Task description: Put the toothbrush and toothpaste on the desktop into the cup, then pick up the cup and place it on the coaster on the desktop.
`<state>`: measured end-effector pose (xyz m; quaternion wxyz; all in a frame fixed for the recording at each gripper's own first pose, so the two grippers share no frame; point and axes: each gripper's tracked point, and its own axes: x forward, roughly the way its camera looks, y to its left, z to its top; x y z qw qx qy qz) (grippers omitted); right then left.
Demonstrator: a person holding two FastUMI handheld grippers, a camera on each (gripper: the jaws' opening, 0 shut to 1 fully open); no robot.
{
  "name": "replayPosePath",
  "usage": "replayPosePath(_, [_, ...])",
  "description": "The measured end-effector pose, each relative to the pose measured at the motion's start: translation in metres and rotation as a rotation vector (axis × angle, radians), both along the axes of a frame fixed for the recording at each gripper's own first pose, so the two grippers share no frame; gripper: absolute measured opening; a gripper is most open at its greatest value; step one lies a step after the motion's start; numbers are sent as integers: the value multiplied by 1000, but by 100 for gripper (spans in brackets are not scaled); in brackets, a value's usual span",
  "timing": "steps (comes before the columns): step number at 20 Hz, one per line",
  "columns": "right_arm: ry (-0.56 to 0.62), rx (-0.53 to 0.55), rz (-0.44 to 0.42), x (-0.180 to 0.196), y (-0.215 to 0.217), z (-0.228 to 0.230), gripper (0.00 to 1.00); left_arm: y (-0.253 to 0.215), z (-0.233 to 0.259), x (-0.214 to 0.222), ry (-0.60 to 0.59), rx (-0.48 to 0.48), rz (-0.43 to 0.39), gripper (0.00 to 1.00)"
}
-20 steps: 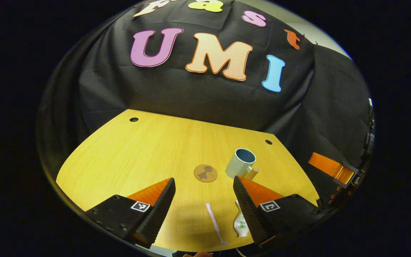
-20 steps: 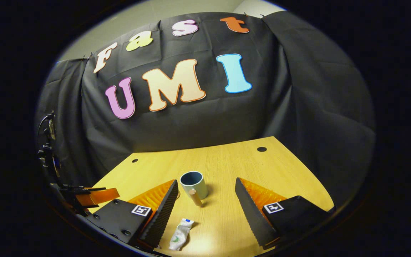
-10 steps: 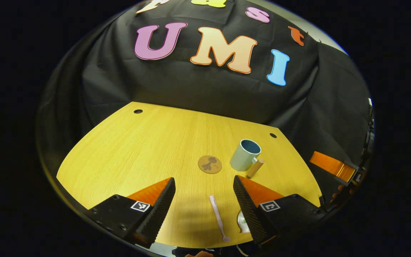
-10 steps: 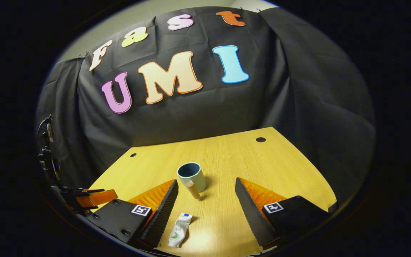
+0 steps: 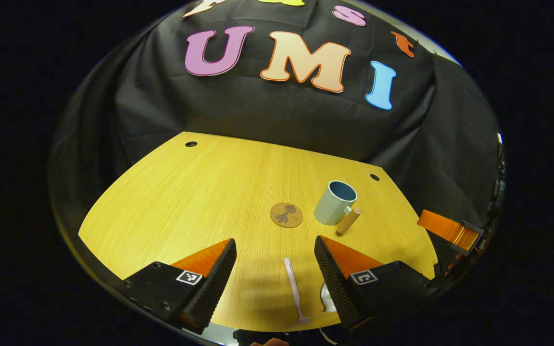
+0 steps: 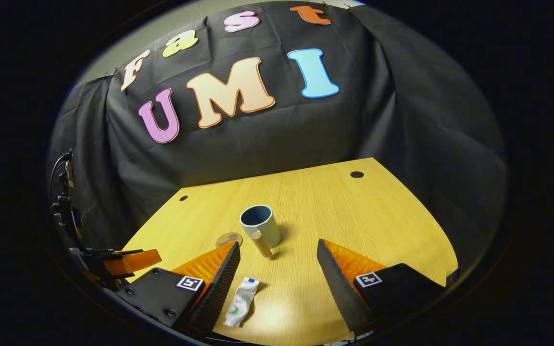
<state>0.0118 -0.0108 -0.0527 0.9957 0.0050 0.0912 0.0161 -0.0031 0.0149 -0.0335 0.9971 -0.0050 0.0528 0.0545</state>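
Nothing done yet, I judge. Toothbrush (image 5: 294,288) and toothpaste (image 6: 242,308) lie flat on counter (image 5: 200,192); cup (image 5: 335,202) beside coaster (image 5: 286,215), not on it. Left hand-held gripper (image 5: 275,276) spread above toothbrush, right hand-held gripper (image 6: 279,283) spread, both empty.

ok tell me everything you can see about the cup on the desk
The cup is a pale grey-green mug, darker blue inside, seemingly ceramic, with a light wooden peg handle jutting out low on its side. It stands upright and looks empty on the wooden desktop, beside the round coaster but not on it. Neither gripper touches it.
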Motion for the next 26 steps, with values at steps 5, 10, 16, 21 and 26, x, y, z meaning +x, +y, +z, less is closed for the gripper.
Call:
replayPosePath(5, [35,6,28,1,0,-12,94,-3,-10,3,8,-28,14,95])
replayPosePath(10, [76,-27,30,5,12,-23,98,12,1,11,6,7,-1,95])
replayPosePath(16, [124,-46,-40,19,47,-48,94,44,6,10,52,71,-76,95])
replayPosePath(21, [203,-52,-62,34,79,-83,99,90,-3,6,103,87,-72,95])
replayPosePath(26, [372,-98,-80,45,86,-125,94,136,-9,11,127,53,-15,95])
